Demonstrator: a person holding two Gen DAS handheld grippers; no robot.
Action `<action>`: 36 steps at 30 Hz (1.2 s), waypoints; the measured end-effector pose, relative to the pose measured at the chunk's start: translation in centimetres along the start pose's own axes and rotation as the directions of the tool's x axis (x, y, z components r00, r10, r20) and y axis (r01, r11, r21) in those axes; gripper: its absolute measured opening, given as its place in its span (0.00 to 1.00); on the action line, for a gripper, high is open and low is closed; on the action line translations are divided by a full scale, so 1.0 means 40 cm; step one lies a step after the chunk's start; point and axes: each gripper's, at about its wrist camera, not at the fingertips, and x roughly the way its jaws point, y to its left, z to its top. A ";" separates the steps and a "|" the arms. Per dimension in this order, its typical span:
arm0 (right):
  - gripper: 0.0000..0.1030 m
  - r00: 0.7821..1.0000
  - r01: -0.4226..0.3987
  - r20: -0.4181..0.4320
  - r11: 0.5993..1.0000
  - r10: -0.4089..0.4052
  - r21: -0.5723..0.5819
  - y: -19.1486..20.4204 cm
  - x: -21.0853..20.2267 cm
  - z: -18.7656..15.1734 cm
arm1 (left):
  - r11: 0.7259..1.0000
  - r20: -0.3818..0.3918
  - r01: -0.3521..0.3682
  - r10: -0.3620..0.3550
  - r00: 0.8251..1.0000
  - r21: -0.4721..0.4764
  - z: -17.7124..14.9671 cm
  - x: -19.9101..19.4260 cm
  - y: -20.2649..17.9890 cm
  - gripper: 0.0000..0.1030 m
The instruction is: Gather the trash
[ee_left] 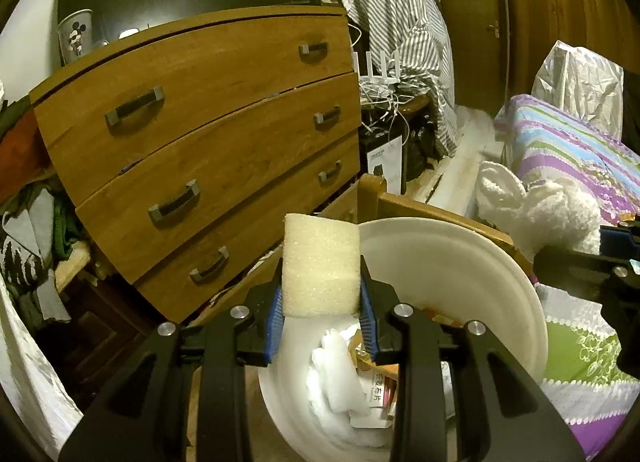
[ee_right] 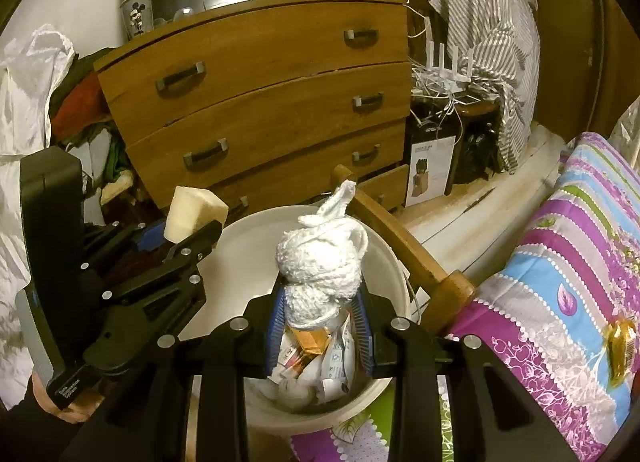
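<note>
Cream foam block (ee_left: 320,266) is being pinched by left gripper (ee_left: 322,318); right gripper (ee_right: 322,322) is clamping knotted white towel wad (ee_right: 322,262), both hovering over round white trash bucket (ee_right: 248,234).

My left wrist camera sits just behind its gripper and looks forward and downward, close over the white bin (ee_left: 452,262), with the wooden chest of drawers (ee_left: 208,133) filling the left side behind it. My right wrist camera looks the same way, from a little more to the right, and is also near the bin (ee_right: 384,258). Both views share the bin, the drawers (ee_right: 260,101), the striped shirt (ee_left: 404,33) and the bed cover (ee_right: 568,246). The right view also catches the left gripper (ee_right: 188,229) from the side.
</note>
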 end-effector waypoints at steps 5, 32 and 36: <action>0.31 1.000 -0.012 -0.005 1.000 0.012 -0.002 0.003 -0.004 0.001 | 1.000 -0.003 0.005 -0.005 1.000 0.000 -0.001 0.005 0.002 0.30; 0.61 0.999 -0.035 0.031 0.999 0.035 0.008 -0.024 -0.033 0.013 | 1.000 -0.003 0.002 -0.002 1.000 0.021 -0.001 0.006 -0.013 0.70; 0.61 0.999 -0.030 0.031 1.000 0.030 -0.004 -0.016 -0.029 0.007 | 1.000 -0.005 0.002 -0.001 1.000 0.023 -0.001 0.007 -0.015 0.70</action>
